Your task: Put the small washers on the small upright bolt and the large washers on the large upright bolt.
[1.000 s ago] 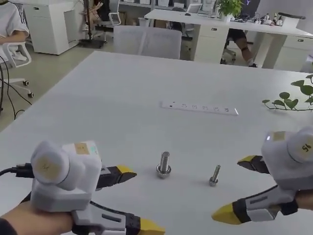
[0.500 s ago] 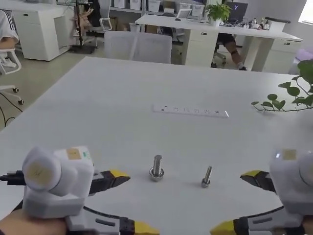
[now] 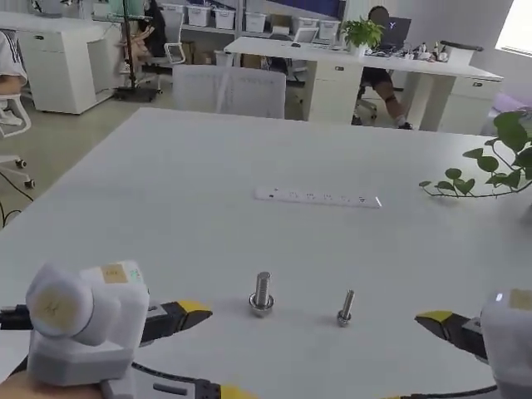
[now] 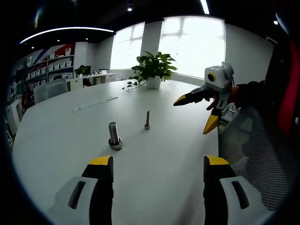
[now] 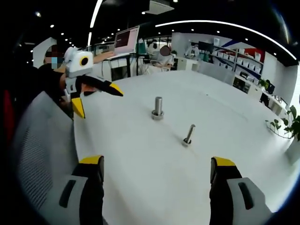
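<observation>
Two steel bolts stand upright in the middle of the white table. The large bolt (image 3: 262, 294) is on the left, with a wider ring at its foot. The small bolt (image 3: 345, 307) leans slightly, to its right. My left gripper (image 3: 208, 353) is open near the table's front edge, left of the large bolt, with nothing between its yellow-tipped fingers. My right gripper (image 3: 411, 359) is open at the lower right, beyond the small bolt. The left gripper view has the large bolt (image 4: 114, 135) and small bolt (image 4: 147, 120) ahead of its jaws. The right gripper view shows both bolts (image 5: 158, 108) (image 5: 189, 134) too.
A white power strip (image 3: 317, 198) lies further back on the table. Trailing plant leaves (image 3: 490, 166) hang over the right edge, from a potted plant (image 4: 152, 70). A grey chair (image 3: 229, 90) stands at the far side. A mesh chair back (image 4: 253, 145) is close behind me.
Both grippers have drawn back toward me and sunk to the bottom of the head view, still open. The head camera has shifted. The bolts have not moved.
</observation>
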Motion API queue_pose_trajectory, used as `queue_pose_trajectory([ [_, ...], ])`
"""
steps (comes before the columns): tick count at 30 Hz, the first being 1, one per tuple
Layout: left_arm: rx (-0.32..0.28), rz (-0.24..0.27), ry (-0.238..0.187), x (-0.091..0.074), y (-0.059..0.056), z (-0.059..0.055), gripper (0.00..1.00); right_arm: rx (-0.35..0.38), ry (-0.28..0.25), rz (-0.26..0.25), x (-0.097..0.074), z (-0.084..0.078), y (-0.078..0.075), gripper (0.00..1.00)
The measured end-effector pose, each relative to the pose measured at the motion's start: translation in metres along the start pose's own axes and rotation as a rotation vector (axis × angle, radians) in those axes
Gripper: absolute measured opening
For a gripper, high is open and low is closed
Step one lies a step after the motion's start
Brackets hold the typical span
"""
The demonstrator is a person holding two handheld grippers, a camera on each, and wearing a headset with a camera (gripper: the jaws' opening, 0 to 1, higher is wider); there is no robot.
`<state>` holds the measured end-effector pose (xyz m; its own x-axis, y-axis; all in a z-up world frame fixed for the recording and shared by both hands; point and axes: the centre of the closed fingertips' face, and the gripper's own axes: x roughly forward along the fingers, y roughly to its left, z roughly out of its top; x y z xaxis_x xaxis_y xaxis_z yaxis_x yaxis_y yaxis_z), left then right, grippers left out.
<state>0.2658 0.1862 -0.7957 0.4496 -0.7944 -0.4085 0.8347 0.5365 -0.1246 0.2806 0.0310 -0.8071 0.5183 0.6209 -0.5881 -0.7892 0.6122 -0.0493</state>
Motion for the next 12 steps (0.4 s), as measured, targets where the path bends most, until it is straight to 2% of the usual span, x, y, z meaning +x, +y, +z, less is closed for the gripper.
queue_pose_trajectory([
  [2,-0.007,0.002,0.0,-0.0006,0.0005,-0.001,0.79,-0.005,-0.026,-0.008,0.0003,0.0032,0.0001,0.95],
  [12,-0.028,0.007,-0.018,-0.0021,0.001,-0.0001,0.79,0.036,-0.06,-0.013,0.0026,0.0062,-0.0023,0.97],
])
